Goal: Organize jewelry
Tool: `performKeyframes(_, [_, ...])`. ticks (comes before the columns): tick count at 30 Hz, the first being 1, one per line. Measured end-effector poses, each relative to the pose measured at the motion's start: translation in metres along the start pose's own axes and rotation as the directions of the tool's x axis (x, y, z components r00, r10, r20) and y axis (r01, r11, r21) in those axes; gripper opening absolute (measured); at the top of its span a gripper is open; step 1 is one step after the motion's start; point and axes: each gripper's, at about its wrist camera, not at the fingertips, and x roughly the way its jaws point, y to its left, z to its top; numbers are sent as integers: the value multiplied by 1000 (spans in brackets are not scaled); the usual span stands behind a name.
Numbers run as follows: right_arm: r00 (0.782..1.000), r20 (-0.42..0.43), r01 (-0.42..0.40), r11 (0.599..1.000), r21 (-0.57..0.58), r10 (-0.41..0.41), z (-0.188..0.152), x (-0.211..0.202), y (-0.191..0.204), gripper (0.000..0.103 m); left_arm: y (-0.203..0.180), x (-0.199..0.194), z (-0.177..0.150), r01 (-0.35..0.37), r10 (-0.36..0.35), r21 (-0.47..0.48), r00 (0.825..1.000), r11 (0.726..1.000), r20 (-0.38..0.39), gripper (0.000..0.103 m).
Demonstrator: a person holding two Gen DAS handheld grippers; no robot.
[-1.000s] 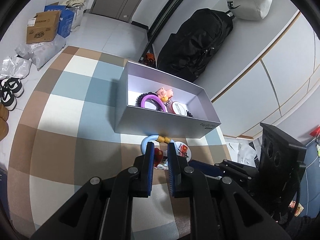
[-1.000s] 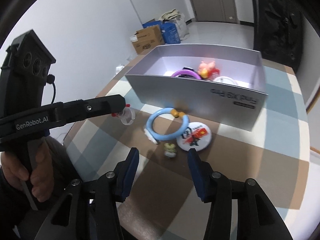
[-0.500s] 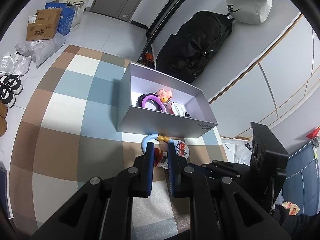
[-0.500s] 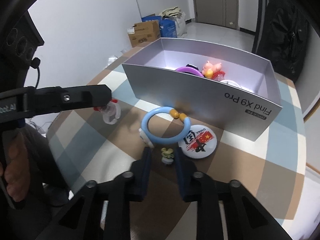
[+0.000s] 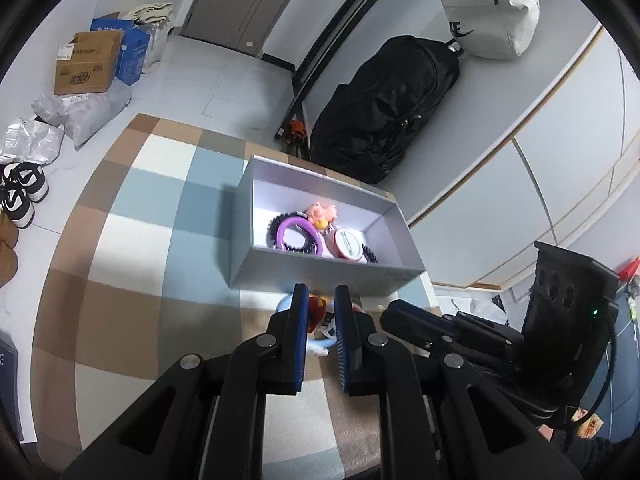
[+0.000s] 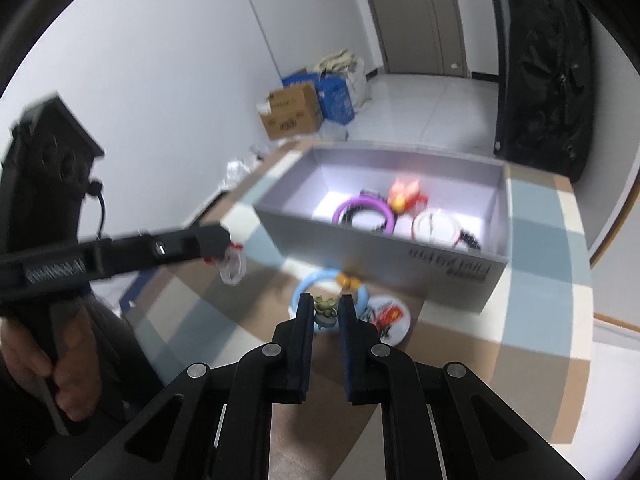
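My right gripper (image 6: 326, 307) is clamped on a small green charm (image 6: 325, 306), pinched at the fingertips in the lower centre of the right wrist view. My left gripper (image 5: 320, 312) is clamped on a red and clear trinket (image 5: 316, 314), low in the centre of the left wrist view; from the right camera that same gripper (image 6: 226, 246) reaches in from the left with the trinket (image 6: 232, 266) hanging at its tip.

Just past my right fingertips, a blue ring (image 6: 362, 294) and a round white badge (image 6: 390, 316) lie on the checked mat (image 6: 532, 280), close against the front wall of the grey box (image 6: 360, 246). Inside the box, near the middle of both frames, sit a purple ring (image 5: 298, 226), a pink figure (image 5: 322, 212), a round white tin (image 5: 348, 242) and a black beaded band (image 5: 370, 256).

At the lower left of the right view, a hand (image 6: 48, 372) grips the left handle.
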Motion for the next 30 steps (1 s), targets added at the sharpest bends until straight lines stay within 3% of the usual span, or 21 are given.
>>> performKeyframes(11, [996, 70, -61, 995, 79, 56, 43, -16, -19, 11, -22, 2, 33, -11, 10, 35, 1000, 999, 27, 8])
performKeyframes(21, [992, 107, -75, 993, 91, 65, 83, -11, -45, 11, -20, 34, 60, 4, -4, 59, 1000, 998, 3, 8])
performKeyframes(30, [993, 93, -90, 982, 164, 75, 89, 11, -76, 12, -3, 62, 67, 39, -38, 20, 999, 999, -37, 8])
